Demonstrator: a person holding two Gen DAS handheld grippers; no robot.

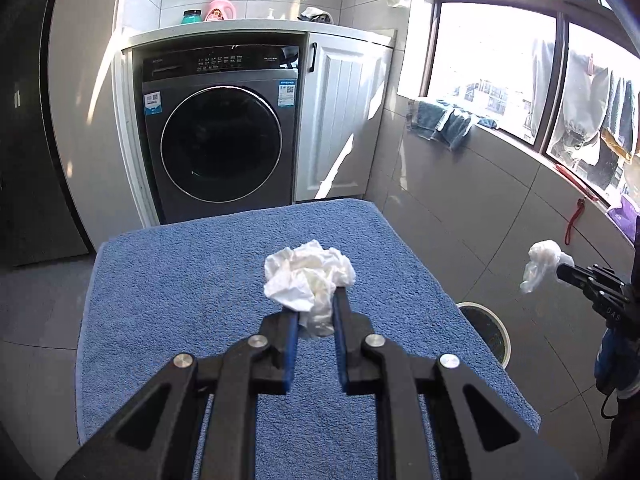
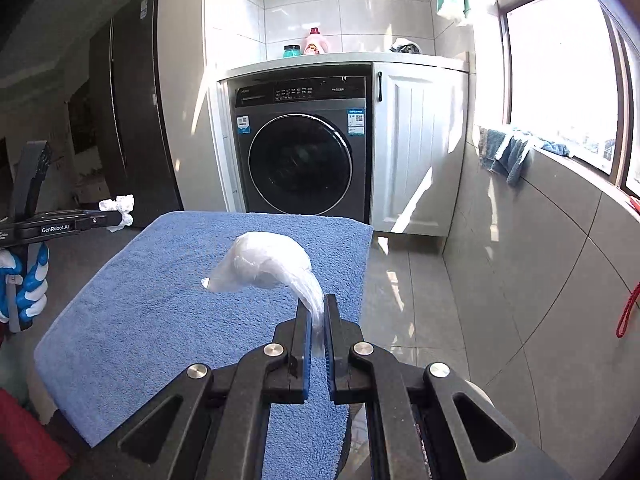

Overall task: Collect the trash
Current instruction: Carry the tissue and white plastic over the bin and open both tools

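My left gripper (image 1: 316, 302) is shut on a crumpled white tissue (image 1: 308, 276) and holds it above the blue towel-covered table (image 1: 180, 280). It also shows at the left of the right wrist view (image 2: 120, 210). My right gripper (image 2: 318, 308) is shut on a clear plastic bag (image 2: 268, 266) and holds it up over the table's right side. In the left wrist view that gripper (image 1: 560, 270) and bag (image 1: 540, 264) hang off the table's right edge, above a round trash bin (image 1: 486, 330) on the floor.
A dark washing machine (image 1: 220, 136) and a white cabinet (image 1: 340, 120) stand behind the table. Bottles (image 1: 220, 6) sit on the counter above. Blue cloths (image 1: 444, 122) hang on the window sill at right. Grey tiled floor (image 2: 408, 292) runs right of the table.
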